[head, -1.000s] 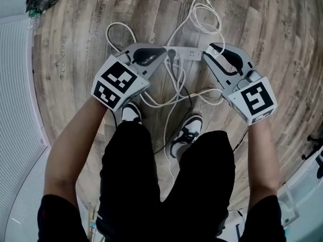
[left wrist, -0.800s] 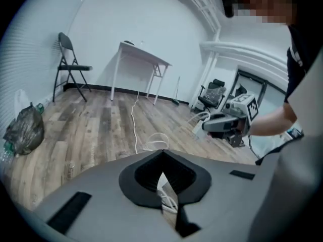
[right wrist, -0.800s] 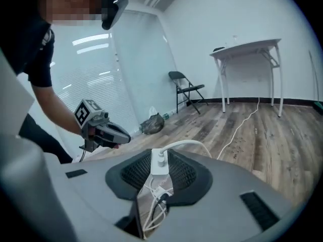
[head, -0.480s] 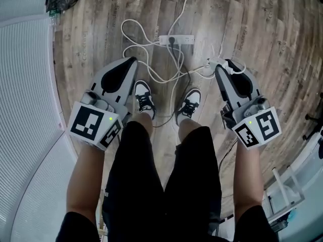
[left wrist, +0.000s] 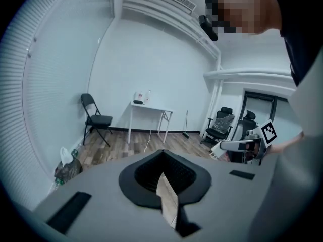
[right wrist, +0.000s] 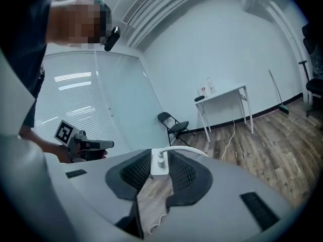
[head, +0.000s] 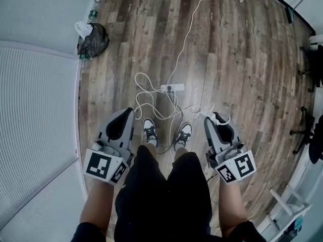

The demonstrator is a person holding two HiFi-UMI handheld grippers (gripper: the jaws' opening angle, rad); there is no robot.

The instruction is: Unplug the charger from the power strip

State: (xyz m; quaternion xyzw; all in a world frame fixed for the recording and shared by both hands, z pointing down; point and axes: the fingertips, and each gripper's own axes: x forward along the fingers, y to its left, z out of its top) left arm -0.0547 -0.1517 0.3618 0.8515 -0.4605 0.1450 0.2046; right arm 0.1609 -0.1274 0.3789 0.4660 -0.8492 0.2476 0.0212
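The white power strip (head: pixel 172 88) lies on the wooden floor, with a black plug still in it and white cords looping around it. My right gripper (head: pixel 214 117) is raised well above the floor and shut on the small white charger (right wrist: pixel 159 165). Its white cable (head: pixel 195 108) trails down towards the strip. The charger is clear of the strip. My left gripper (head: pixel 128 112) is raised too, its jaws closed with nothing between them (left wrist: pixel 162 154). Each gripper shows in the other's view: the right gripper (left wrist: pixel 241 145) and the left gripper (right wrist: pixel 86 145).
The person's two shoes (head: pixel 150 131) stand just behind the strip among the cords. A black bag with bottles (head: pixel 93 37) sits by the left wall. A folding chair (left wrist: pixel 94 118), a white table (left wrist: pixel 149 109) and office chairs (left wrist: pixel 222 123) stand at the room's far side.
Both grippers have risen far from the floor as the person stood up. The right gripper left the strip's right end with the charger in it, and its cable followed.
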